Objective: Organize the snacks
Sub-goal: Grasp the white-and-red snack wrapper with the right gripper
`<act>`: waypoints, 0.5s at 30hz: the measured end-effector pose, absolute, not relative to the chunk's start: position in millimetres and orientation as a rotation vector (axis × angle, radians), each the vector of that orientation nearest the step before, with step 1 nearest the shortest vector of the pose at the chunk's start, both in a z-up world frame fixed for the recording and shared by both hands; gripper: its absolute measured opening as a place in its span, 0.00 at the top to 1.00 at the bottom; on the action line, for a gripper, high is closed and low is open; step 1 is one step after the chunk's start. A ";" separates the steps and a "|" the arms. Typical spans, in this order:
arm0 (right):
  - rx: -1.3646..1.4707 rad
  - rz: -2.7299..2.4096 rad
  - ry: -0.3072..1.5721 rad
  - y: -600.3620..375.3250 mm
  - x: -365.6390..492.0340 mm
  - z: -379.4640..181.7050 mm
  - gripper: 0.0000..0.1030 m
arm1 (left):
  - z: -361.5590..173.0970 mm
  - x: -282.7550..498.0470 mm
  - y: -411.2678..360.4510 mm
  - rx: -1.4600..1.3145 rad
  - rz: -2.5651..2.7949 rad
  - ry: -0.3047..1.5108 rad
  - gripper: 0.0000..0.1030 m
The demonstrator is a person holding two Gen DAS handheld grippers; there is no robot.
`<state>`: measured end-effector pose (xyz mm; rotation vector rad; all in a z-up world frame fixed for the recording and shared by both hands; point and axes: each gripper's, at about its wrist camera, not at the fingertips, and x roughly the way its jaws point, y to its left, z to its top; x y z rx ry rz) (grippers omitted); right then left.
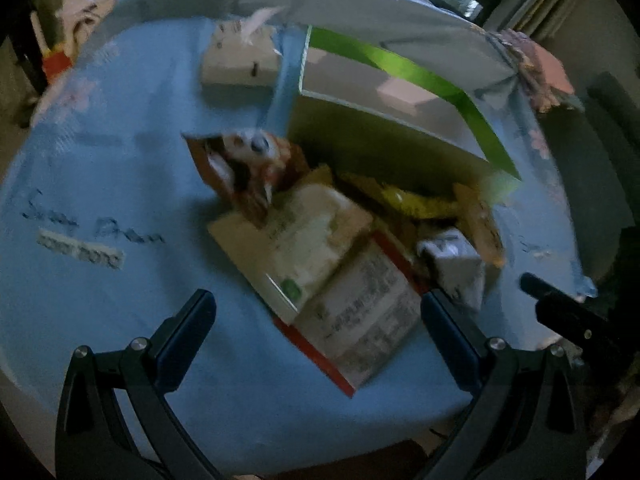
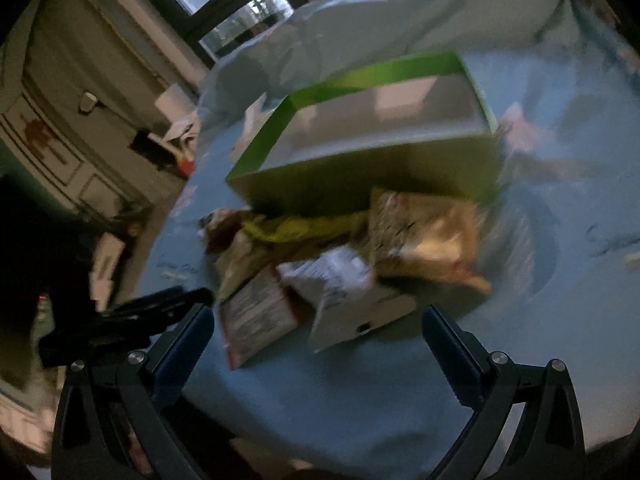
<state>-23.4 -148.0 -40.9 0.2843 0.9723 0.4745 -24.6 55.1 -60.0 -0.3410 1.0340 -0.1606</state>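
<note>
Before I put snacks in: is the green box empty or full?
Empty. The green box shows only its bare pale floor; the snacks lie outside, in front.

Left hand-held gripper [image 1: 318, 322] and right hand-held gripper [image 2: 316, 338], jaws spread wide, empty.

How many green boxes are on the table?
1: the open green box stands behind the snack pile on the blue tablecloth. Others may be hidden behind it.
</note>
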 end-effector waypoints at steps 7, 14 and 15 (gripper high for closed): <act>0.369 0.623 1.045 -132.9 -28.5 -64.5 0.00 | -73.2 -43.7 53.1 -0.407 -0.262 1.022 0.02; 0.415 0.661 1.100 -118.7 -23.4 -81.9 0.00 | -80.6 -45.7 40.9 -0.325 -0.282 1.014 0.15; 0.420 0.664 1.102 -117.4 -22.1 -81.2 0.00 | -82.2 -45.0 39.4 -0.315 -0.284 1.015 0.15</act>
